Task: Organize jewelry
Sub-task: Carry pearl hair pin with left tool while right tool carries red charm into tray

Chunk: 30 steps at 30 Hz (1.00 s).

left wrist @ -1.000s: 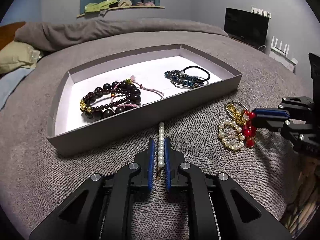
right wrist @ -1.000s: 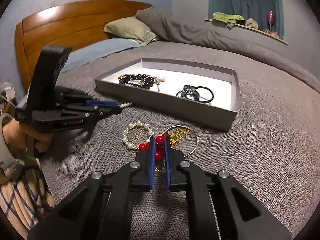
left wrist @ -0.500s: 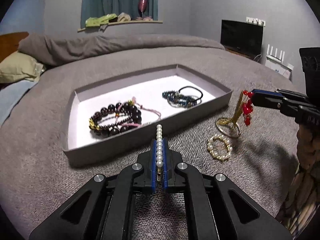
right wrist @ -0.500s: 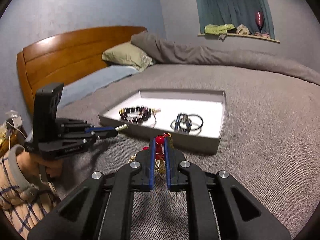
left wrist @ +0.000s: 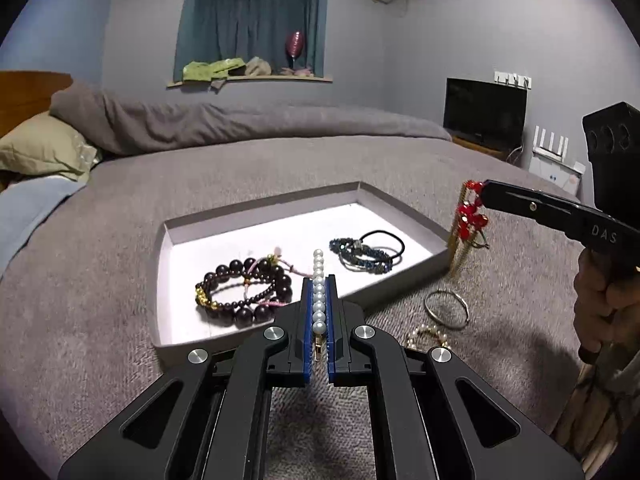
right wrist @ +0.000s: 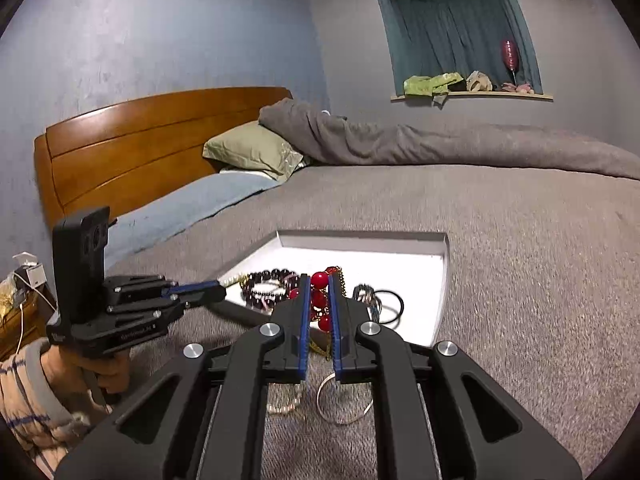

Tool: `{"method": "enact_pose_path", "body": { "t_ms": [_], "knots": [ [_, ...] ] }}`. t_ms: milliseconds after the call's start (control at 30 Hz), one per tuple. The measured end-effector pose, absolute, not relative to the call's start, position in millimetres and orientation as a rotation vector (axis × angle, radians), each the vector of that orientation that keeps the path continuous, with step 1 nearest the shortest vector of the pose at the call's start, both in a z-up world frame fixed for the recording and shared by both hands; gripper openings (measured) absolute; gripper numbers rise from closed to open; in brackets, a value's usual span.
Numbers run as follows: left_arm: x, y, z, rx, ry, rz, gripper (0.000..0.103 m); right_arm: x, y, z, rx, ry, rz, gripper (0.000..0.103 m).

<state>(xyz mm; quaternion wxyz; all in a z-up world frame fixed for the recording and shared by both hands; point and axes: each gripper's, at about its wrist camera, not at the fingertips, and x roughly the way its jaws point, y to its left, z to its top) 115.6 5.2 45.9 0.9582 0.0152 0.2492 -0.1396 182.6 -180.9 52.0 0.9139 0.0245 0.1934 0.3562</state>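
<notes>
My left gripper (left wrist: 319,280) is shut on a stiff pearl clip (left wrist: 318,276), held above the near wall of the grey tray (left wrist: 400,276). The tray holds dark bead bracelets (left wrist: 240,292) and a blue bracelet with a black hair tie (left wrist: 368,252). My right gripper (right wrist: 319,280) is shut on a red bead piece (right wrist: 319,300) with gold chains that hang free. From the left wrist view, that right gripper (left wrist: 484,192) hovers by the tray's right corner. The left gripper (right wrist: 220,292) shows at the tray's left side in the right wrist view.
A silver ring (left wrist: 446,306) and a small pearl bracelet (left wrist: 426,336) lie on the grey bedspread in front of the tray. A pillow (right wrist: 256,152), a rolled duvet (right wrist: 400,144) and the wooden headboard (right wrist: 120,152) are behind. A hand (left wrist: 600,300) grips each handle.
Both grippers have risen off the bedspread with their pieces. The red beads and gold chains came up from beside the silver ring and now hang clear of it.
</notes>
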Motion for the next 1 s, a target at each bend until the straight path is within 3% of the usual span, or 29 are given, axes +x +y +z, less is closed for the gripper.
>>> {"method": "enact_pose_path", "body": {
  "t_ms": [1000],
  "knots": [
    [186.1, 8.9, 66.3, -0.025, 0.473, -0.244, 0.006, 244.9, -158.7, 87.5, 0.085, 0.316, 0.708, 0.008]
  ]
}}
